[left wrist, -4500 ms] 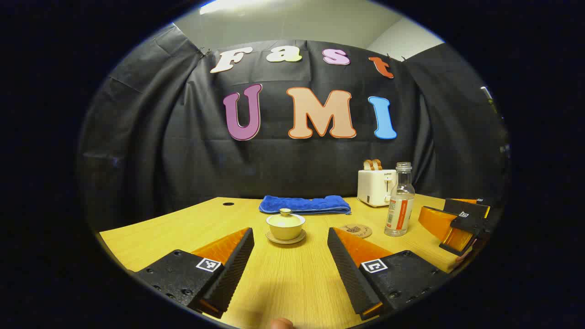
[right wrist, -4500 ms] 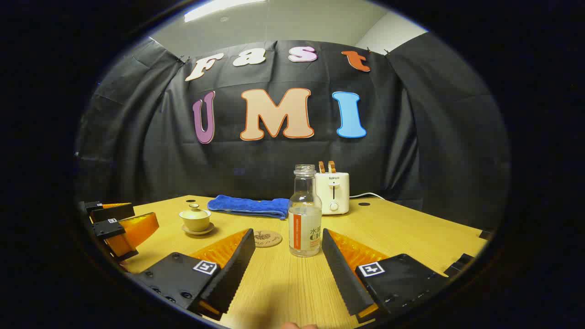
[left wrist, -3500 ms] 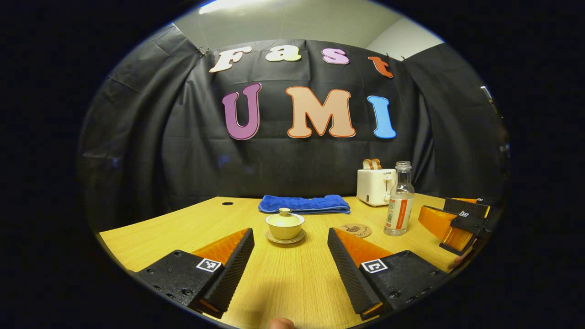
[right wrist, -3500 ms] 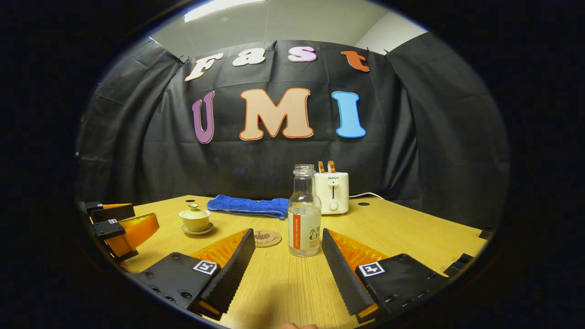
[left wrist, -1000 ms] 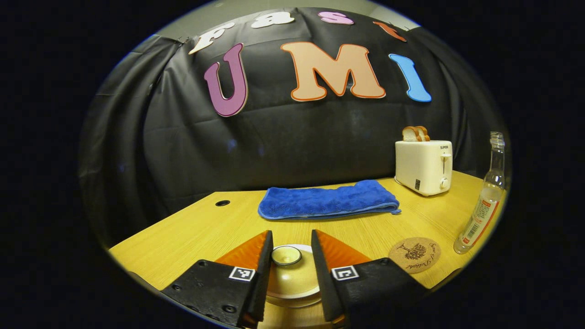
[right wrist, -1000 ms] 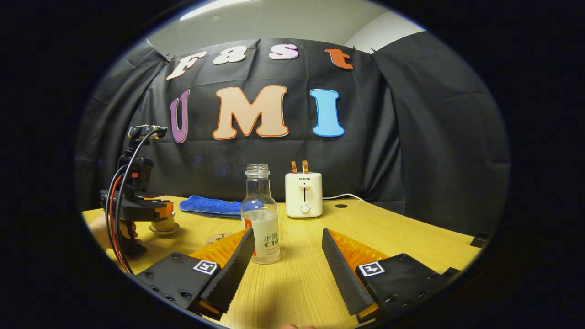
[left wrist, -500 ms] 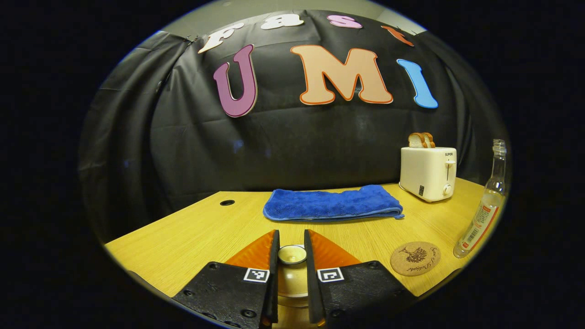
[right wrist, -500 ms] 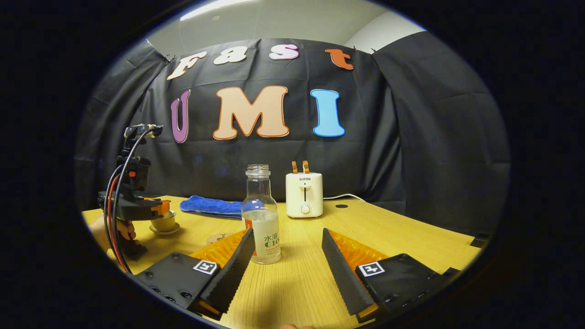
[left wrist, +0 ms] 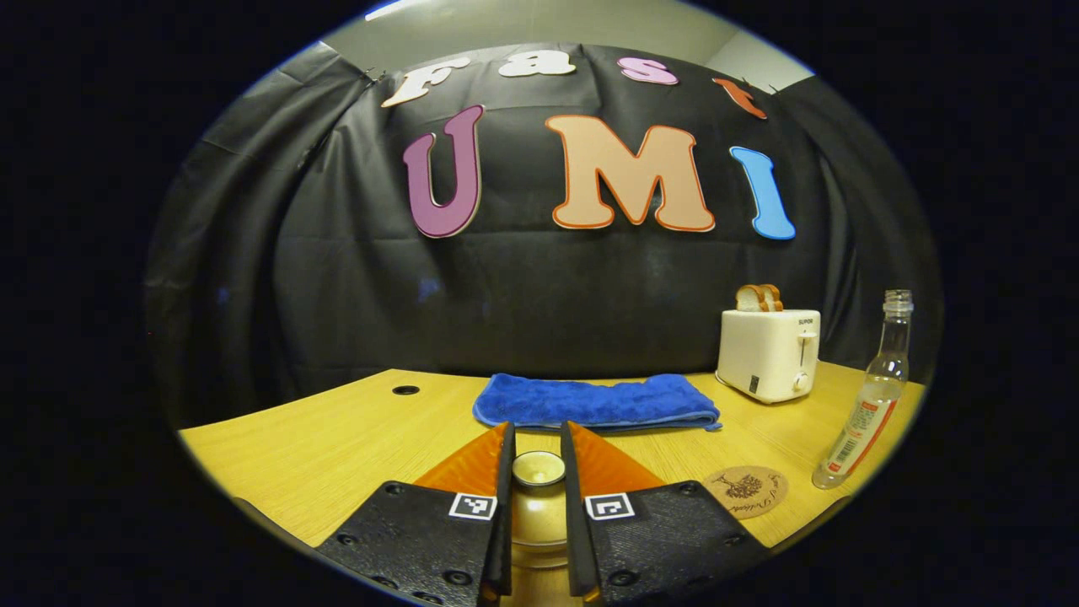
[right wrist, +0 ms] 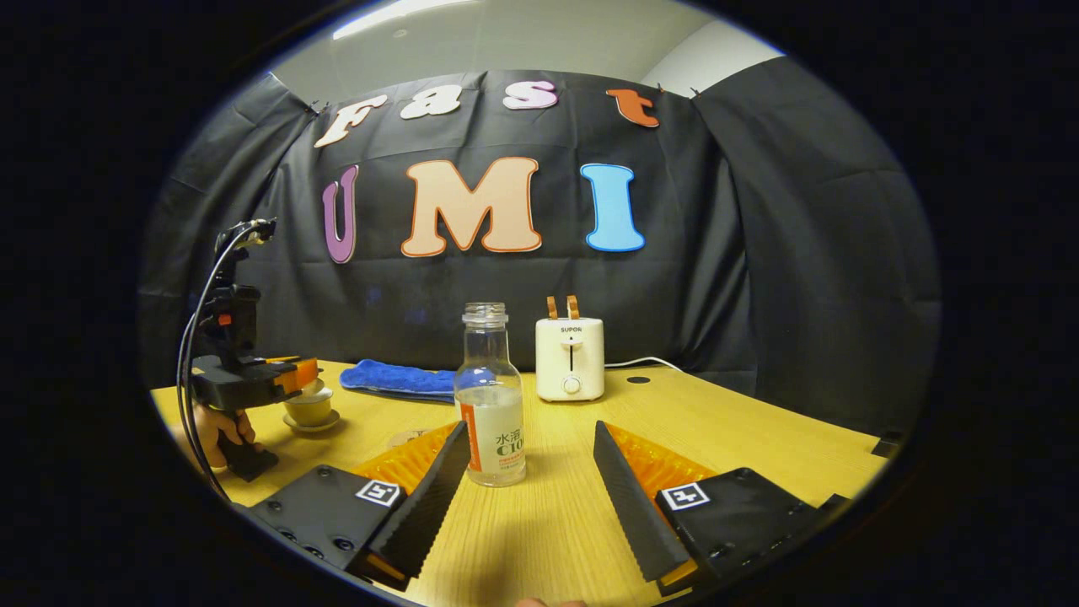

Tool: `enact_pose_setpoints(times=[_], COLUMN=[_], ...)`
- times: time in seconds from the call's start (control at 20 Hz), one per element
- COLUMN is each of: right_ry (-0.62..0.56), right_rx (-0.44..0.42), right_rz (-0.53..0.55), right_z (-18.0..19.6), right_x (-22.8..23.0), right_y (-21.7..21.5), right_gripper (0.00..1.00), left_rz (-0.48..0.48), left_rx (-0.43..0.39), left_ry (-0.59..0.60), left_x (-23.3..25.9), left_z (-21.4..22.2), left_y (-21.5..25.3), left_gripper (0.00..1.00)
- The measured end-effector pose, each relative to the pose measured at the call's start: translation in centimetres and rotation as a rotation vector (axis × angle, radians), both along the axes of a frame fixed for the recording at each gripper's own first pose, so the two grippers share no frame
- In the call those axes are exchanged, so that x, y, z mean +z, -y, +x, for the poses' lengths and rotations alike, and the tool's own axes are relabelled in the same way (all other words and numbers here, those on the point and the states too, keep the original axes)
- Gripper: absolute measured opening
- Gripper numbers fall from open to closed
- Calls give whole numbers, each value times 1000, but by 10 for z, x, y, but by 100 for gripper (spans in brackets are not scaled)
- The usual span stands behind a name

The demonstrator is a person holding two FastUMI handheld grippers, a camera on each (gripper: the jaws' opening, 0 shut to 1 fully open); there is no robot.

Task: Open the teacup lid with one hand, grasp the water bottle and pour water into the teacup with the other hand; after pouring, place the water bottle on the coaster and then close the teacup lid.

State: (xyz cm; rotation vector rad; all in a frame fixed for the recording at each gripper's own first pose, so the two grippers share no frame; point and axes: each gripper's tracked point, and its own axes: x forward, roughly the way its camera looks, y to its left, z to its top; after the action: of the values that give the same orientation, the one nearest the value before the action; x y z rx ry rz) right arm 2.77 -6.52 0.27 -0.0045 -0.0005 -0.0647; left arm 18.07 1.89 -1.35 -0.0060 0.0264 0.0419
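Note:
The cream lid [left wrist: 539, 521] of the teacup has a small round knob [left wrist: 538, 468], and my left gripper [left wrist: 537, 440] is shut on that knob. In the right gripper view, the left gripper [right wrist: 295, 373] sits just over the teacup [right wrist: 310, 410] on its saucer, held by a hand. A clear water bottle [right wrist: 491, 405] with an orange-and-white label and no cap stands upright just ahead of my open right gripper [right wrist: 529, 432], close to its left finger. The bottle [left wrist: 864, 405] is at the far right of the left gripper view. Near it lies the round cork coaster [left wrist: 746, 491].
On the wooden table [right wrist: 716, 430], a folded blue towel [left wrist: 594, 402] lies at the back. A white toaster [right wrist: 571, 358] with two slices of toast stands behind the bottle, its cord running right. Two cable holes are in the tabletop.
My left gripper's fingers have shut on the lid's knob, and its view has tipped upward a little since. The right gripper has shifted slightly, and the bottle stands nearer its gap.

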Motion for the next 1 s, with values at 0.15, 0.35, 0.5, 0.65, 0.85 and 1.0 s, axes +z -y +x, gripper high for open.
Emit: enact_pose_setpoints(times=[0.15, 0.35, 0.5, 0.65, 0.85, 1.0], right_ry=[-3, -5, -5, -7, -9, -30], right_rx=[42, 63, 59, 57, 30, 31], right_rz=[2, 2, 1, 1, 0, 2], right_z=[3, 12, 21, 36, 61, 83], right_x=[-1, -2, -1, -3, -4, -9], right_y=[-11, -21, -27, -32, -33, -37], right_gripper=[95, 89, 89, 94, 95, 95], left_rz=[1, 1, 2, 4, 7, 8], left_rx=[-29, -47, -48, -44, -50, -54], left_ry=[-2, -2, 1, 4, 9, 9], left_x=[0, 1, 2, 4, 5, 6], left_z=[-9, -28, -47, -69, -93, -104], left_y=[1, -2, -11, -23, -34, -40], left_gripper=[24, 23, 23, 24, 23, 23])
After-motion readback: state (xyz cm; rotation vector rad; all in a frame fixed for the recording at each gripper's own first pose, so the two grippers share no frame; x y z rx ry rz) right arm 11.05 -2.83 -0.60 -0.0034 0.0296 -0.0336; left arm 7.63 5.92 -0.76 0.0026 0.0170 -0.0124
